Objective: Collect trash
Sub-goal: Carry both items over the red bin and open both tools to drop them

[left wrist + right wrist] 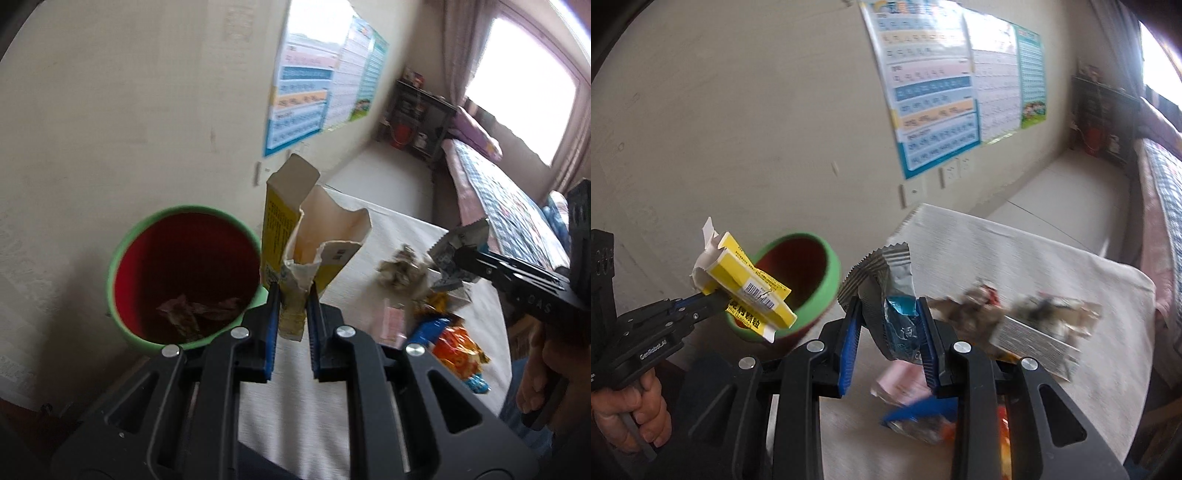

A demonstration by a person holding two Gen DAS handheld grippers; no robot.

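Left hand-held gripper, mine, pinched tight on torn yellow cardboard box, held up beside the green-rimmed red bin, not over its mouth yet. Right hand-held gripper clamped on crinkled silver-blue foil wrapper, above the cloth-covered desk. Beyond it, crumpled paper wad and orange snack packet lie on the desk. Risk as I judge it: box grip is on a ragged corner, could tear or slip and fall outside the bin; its long flap may catch the rim.
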